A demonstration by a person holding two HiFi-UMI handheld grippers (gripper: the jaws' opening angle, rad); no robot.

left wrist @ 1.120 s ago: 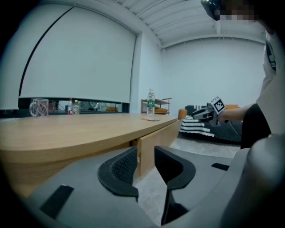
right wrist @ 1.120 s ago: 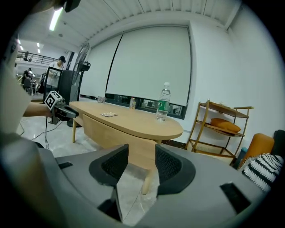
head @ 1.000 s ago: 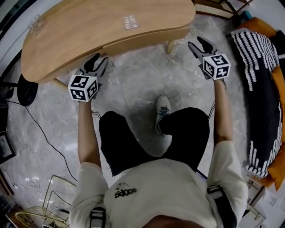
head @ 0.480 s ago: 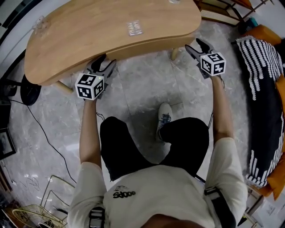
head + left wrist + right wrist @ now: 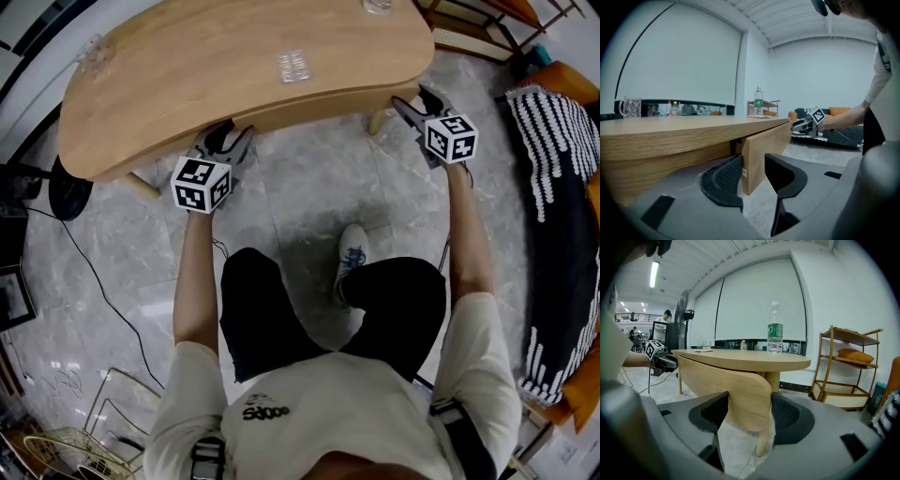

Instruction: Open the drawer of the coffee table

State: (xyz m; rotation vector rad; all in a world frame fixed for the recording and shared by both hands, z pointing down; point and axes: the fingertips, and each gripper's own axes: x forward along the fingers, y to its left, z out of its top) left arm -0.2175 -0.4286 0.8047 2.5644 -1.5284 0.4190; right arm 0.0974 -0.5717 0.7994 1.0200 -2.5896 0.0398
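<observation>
The pale wooden, curved drawer front (image 5: 765, 146) is sitting slightly ajar beneath the kidney-shaped wooden tabletop (image 5: 206, 66). The left gripper (image 5: 752, 163), whose jaws have just been closing without clamping, and the right gripper (image 5: 749, 399), whose jaws have just been opening wide, are straddling its opposite ends.

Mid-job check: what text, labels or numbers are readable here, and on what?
Nothing reads cleanly.
Black print on the person's cream shirt: stylised lettering, not legible.
Green label on the clear plastic bottle on the light wooden coffee table: too small.
Small white sticker on the wooden drawer front's end: too small.
Black-and-white marker cubes: square patterns, no words.
</observation>
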